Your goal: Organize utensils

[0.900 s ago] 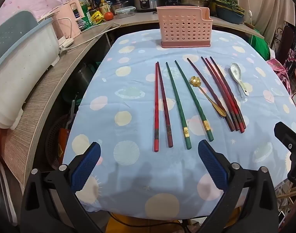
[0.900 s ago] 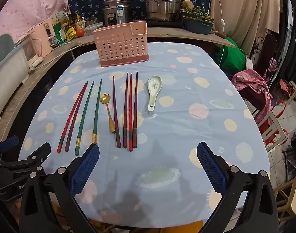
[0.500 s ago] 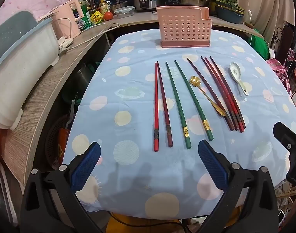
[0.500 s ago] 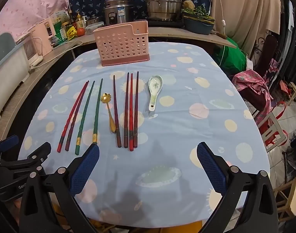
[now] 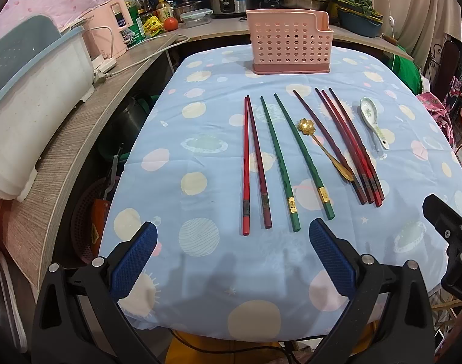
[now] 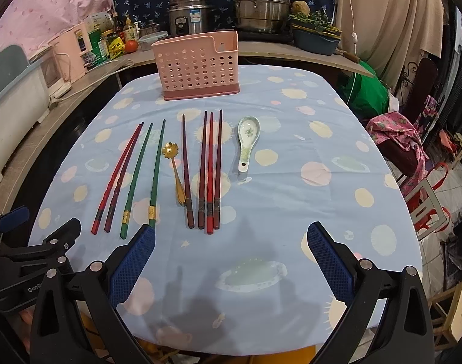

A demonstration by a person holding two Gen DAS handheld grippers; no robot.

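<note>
Both grippers, left (image 5: 232, 242) and right (image 6: 231, 242), hover with fingers wide and empty. Chopsticks (image 5: 294, 157) and 2 spoons (image 5: 373, 121) lie mid-counter, near the rack (image 5: 288, 42). Better lower over 1 pair's thick end and close slowly.

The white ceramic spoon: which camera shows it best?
The right wrist view: the white ceramic spoon lies near the picture's middle, its bowl and green pattern clear. In the left wrist view the spoon sits far toward the right edge, smaller and more distorted.
</note>
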